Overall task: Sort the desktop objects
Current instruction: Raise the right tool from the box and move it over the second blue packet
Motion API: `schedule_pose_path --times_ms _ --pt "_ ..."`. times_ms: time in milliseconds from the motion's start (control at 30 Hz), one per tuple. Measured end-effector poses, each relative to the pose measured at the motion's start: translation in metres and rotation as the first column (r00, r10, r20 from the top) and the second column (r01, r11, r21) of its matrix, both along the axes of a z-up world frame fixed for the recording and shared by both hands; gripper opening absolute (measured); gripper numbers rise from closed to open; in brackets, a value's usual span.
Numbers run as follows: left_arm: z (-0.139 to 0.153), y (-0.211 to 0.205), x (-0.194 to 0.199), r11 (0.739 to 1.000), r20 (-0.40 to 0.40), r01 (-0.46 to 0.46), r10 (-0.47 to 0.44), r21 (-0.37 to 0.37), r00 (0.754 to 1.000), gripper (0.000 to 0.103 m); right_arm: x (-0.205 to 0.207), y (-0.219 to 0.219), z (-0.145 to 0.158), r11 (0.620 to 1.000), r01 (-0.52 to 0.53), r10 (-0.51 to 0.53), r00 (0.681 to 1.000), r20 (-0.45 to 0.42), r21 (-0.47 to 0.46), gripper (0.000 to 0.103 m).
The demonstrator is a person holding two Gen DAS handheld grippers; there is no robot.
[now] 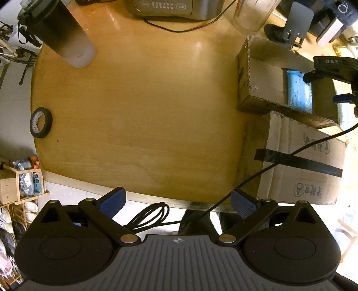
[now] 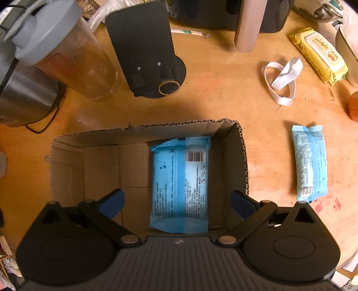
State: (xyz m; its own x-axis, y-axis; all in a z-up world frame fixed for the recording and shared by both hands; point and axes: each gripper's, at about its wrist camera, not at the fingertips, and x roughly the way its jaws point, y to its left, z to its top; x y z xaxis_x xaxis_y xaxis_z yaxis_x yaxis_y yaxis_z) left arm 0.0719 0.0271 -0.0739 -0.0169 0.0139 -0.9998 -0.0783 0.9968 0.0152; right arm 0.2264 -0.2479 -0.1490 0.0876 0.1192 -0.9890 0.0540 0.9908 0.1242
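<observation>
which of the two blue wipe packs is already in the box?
The larger blue pack, lying flat inside the cardboard box. The smaller blue pack sits on the table, right of the box.

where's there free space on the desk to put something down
Widest bare patch: between the black tape roll and the cardboard box. The box's left half is bare beside the blue pack. Crowded behind the box, around the tumbler.

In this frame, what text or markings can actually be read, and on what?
"DAS": right tongs body, left wrist view.
Circled "A": cardboard box flap, beside blurred stamped characters.
Barcode, unreadable small print: blue wipes pack in box.
Unreadable: blue pack on table, yellow wipes pack, appliance panel.
</observation>
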Motion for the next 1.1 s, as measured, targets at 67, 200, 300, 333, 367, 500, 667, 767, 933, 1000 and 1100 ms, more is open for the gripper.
schedule_pose_path --times_ms 67,200,300,333,367,500,667,767,933,1000,1100 --pt "0.005 -0.002 0.000 1.000 0.010 -0.002 0.002 0.000 1.000 0.103 0.000 -0.002 0.007 1.000 -0.001 0.001 1.000 0.007 0.000 0.103" --pt "0.019 -0.008 0.001 1.000 0.035 -0.002 0.002 0.002 0.999 0.103 -0.001 -0.008 0.020 1.000 0.001 -0.001 1.000 0.019 -0.003 0.103" --pt "0.027 -0.013 0.002 1.000 0.051 -0.001 0.001 -0.003 0.999 0.103 -0.002 -0.014 0.030 1.000 -0.001 0.002 0.999 0.032 -0.005 0.103" --pt "0.030 -0.015 0.002 1.000 0.056 -0.001 0.001 -0.004 0.998 0.103 -0.003 -0.016 0.032 1.000 -0.002 0.002 0.999 0.036 -0.006 0.103" --pt "0.031 -0.018 0.002 1.000 0.060 -0.001 0.001 -0.005 0.998 0.103 -0.003 -0.019 0.035 1.000 -0.001 0.002 0.999 0.040 -0.008 0.103" --pt "0.034 -0.027 0.001 1.000 0.065 -0.004 0.004 -0.012 0.998 0.103 -0.005 -0.031 0.044 1.000 -0.001 0.001 0.999 0.053 -0.013 0.103" --pt "0.035 -0.040 -0.001 1.000 0.065 -0.003 0.004 -0.020 0.998 0.103 -0.005 -0.048 0.046 1.000 0.010 -0.009 0.998 0.059 -0.020 0.103" --pt "0.035 -0.048 -0.002 1.000 0.063 -0.002 0.003 -0.021 0.998 0.103 -0.006 -0.058 0.045 1.000 0.014 -0.013 0.998 0.059 -0.023 0.103" --pt "0.036 -0.060 -0.003 1.000 0.065 -0.001 0.002 -0.019 0.998 0.103 -0.008 -0.073 0.043 1.000 0.011 -0.010 0.998 0.060 -0.024 0.103" --pt "0.035 -0.064 -0.003 1.000 0.062 -0.001 0.002 -0.018 0.998 0.103 -0.009 -0.077 0.042 1.000 0.004 -0.003 0.998 0.062 -0.028 0.103" --pt "0.033 -0.071 -0.002 1.000 0.054 -0.002 0.002 -0.014 0.999 0.103 -0.009 -0.084 0.040 1.000 -0.001 0.003 0.998 0.062 -0.031 0.103"
